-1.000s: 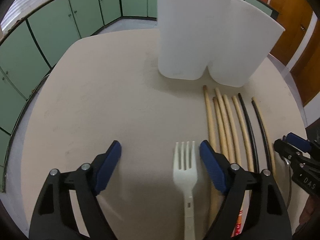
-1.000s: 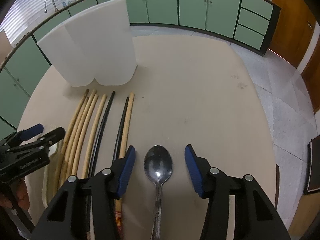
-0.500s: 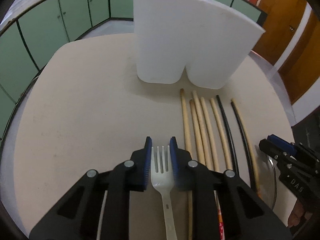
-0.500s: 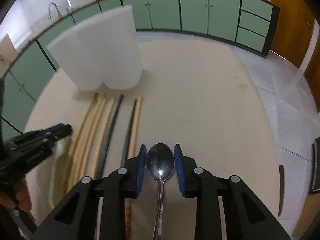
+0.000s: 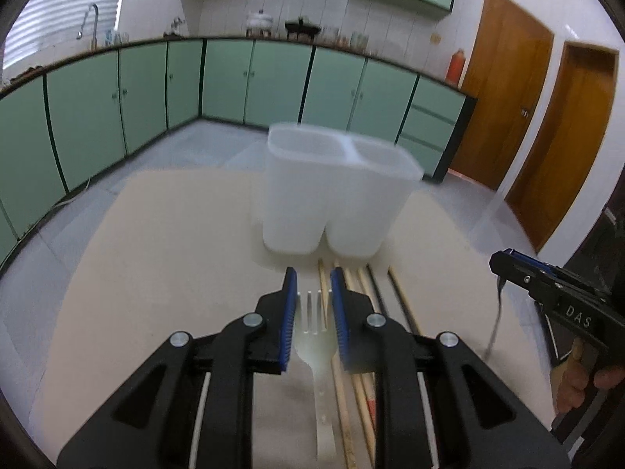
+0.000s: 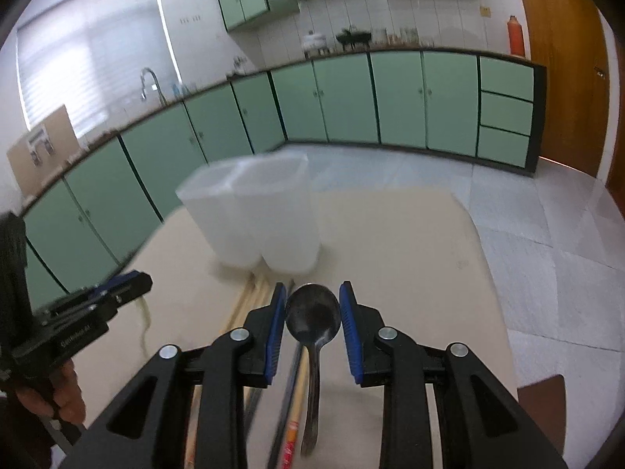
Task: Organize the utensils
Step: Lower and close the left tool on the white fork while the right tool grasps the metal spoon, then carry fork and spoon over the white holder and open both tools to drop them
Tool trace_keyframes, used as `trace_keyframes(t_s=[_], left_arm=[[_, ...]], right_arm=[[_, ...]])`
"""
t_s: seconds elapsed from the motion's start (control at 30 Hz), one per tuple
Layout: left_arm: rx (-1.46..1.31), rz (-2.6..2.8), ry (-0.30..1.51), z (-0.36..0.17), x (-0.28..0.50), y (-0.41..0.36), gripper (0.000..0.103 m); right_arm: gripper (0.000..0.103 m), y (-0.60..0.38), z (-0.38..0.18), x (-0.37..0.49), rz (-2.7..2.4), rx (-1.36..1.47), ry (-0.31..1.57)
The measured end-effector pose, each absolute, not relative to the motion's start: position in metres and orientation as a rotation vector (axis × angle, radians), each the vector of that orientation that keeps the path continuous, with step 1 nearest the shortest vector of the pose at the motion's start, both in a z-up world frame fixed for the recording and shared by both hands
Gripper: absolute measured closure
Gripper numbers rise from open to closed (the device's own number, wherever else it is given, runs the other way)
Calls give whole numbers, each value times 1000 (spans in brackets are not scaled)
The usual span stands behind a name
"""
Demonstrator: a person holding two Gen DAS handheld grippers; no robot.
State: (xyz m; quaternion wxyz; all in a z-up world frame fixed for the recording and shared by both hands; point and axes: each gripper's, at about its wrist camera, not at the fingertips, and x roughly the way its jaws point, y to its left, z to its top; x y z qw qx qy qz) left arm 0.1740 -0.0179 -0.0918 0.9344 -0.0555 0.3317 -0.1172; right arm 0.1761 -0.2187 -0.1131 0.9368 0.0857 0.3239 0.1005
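We see the left hand-held gripper (image 5: 312,314) clamping a white fork (image 5: 314,336), the right hand-held gripper (image 6: 312,322) gripping a spoon (image 6: 312,318), both seemingly lifted above the desk (image 5: 156,254) near a blurred caddy (image 5: 336,195).

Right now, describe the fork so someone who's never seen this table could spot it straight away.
Start at the white two-compartment holder on the beige table. In front of it lie chopsticks, and just above them the left tongs are shut on the fork. It is the only pale plastic utensil with tines.
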Motion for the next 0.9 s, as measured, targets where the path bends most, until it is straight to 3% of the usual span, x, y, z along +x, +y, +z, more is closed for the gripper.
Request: trace_keyframes(t_s=[0.53,0.9], left_arm=[[-126,-264,436,-8,168,-18,86],[-126,-261,290,59,226,-30,86]], right_arm=[[75,-222,-38,200,257,187,459],[76,-198,23,273,287,154,303]])
